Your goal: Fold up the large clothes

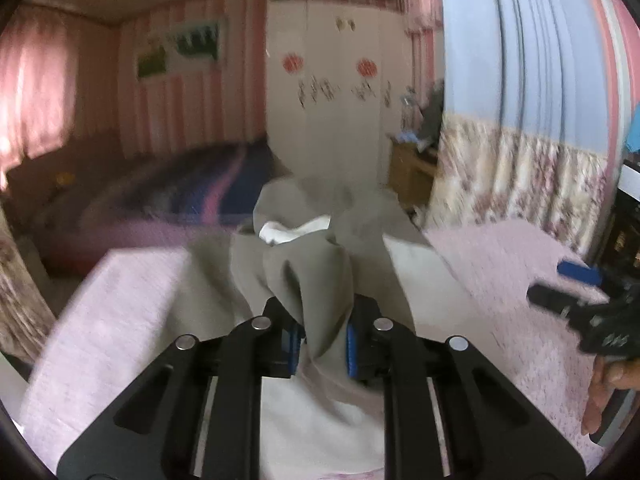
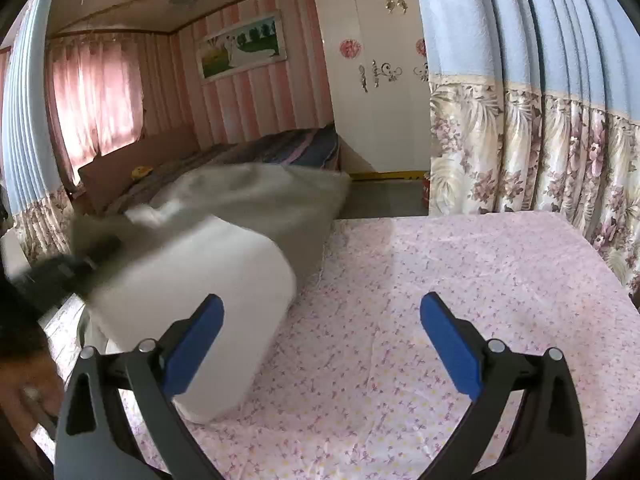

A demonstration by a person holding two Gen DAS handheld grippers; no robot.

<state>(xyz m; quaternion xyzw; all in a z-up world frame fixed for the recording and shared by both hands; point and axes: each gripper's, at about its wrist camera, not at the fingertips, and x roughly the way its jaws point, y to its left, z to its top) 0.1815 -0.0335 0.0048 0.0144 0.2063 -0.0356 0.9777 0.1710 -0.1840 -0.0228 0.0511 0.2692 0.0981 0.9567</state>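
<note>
A large grey and white garment (image 1: pixel 308 264) lies on the pink flowered bed sheet (image 1: pixel 120 312). My left gripper (image 1: pixel 322 340) is shut on a bunched grey fold of it and holds that fold lifted above the sheet. In the right wrist view the garment (image 2: pixel 224 264) is blurred at the left, grey on top and white below. My right gripper (image 2: pixel 320 344) is open and empty above the sheet (image 2: pixel 440 280), to the right of the garment. It also shows at the right edge of the left wrist view (image 1: pixel 576 292).
A blue and floral curtain (image 2: pixel 540 120) hangs close on the right. A white wardrobe (image 2: pixel 372 80) stands behind. A second bed with a striped cover (image 2: pixel 260 152) lies beyond the sheet's far edge. A pink-curtained window (image 2: pixel 96 96) is at the left.
</note>
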